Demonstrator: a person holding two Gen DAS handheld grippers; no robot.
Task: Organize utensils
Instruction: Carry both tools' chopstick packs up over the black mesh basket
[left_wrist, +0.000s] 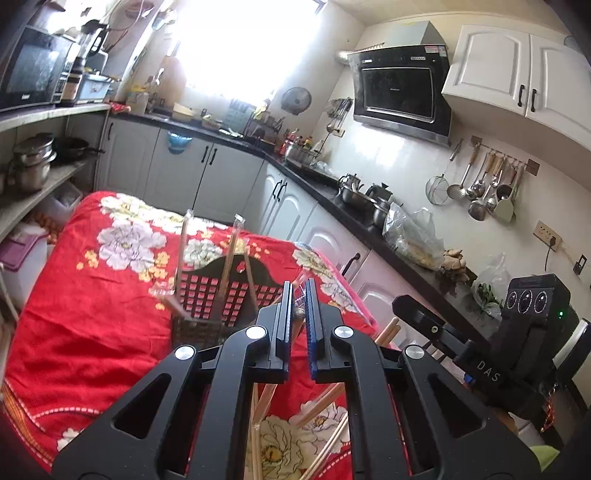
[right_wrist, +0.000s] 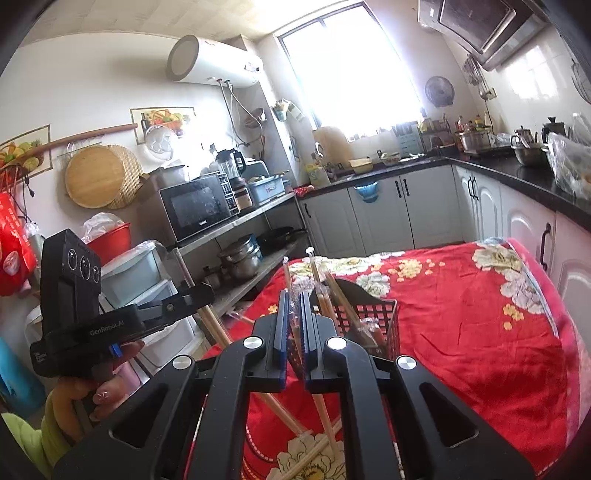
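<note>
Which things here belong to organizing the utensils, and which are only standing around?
Belong to the job:
- wrapped chopsticks on the red cloth
- black basket holding some chopsticks
- left gripper
- right gripper

Only standing around:
- microwave
- hanging ladles
- pots

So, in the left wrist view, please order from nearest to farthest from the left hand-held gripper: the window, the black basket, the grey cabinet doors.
From the left hand-held gripper:
1. Black basket, just ahead on the red cloth.
2. Grey cabinet doors, behind the table.
3. Window, top centre, above the counter.
</note>
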